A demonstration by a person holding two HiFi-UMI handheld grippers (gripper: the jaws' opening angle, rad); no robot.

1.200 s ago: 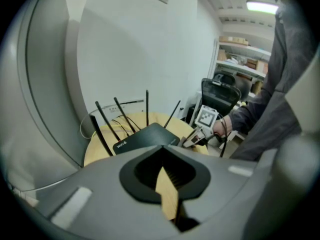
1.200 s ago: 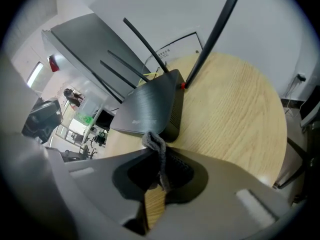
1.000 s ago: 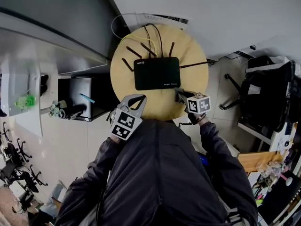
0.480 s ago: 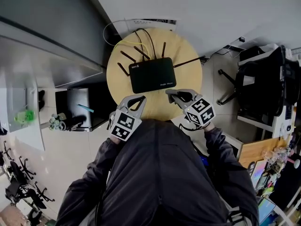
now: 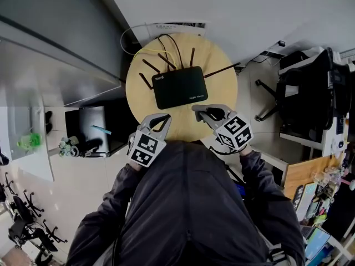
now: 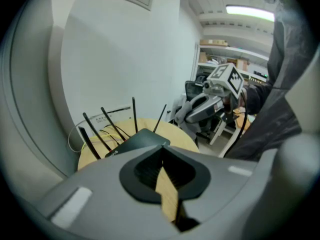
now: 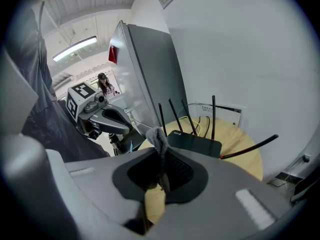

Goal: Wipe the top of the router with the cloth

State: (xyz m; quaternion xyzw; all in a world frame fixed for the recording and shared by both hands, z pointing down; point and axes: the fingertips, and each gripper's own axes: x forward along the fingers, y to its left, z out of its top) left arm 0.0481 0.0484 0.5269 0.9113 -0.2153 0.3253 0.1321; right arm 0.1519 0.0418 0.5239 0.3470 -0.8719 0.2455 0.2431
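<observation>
A black router (image 5: 179,87) with several thin antennas lies flat on a round wooden table (image 5: 222,87), towards its far side. My right gripper (image 5: 196,109) hovers over the table's near edge, just right of the router's front corner. It is shut on a grey cloth (image 7: 159,138) that sticks up between its jaws. The left gripper (image 5: 164,117) hangs at the near left edge with its jaws together and nothing in them. The router (image 7: 195,143) lies ahead of the right gripper (image 7: 161,154). It shows as well past the left gripper (image 6: 161,148), as the router (image 6: 137,139).
Behind the table, yellow and black cables (image 5: 158,42) run to a wall socket strip (image 5: 175,25). A tall grey cabinet (image 5: 55,43) stands at the left and a black office chair (image 5: 302,93) at the right. The person's dark jacket (image 5: 183,204) fills the foreground.
The right gripper has come left and forward with the cloth, closer to the router's front right corner. The left gripper has hardly moved.
</observation>
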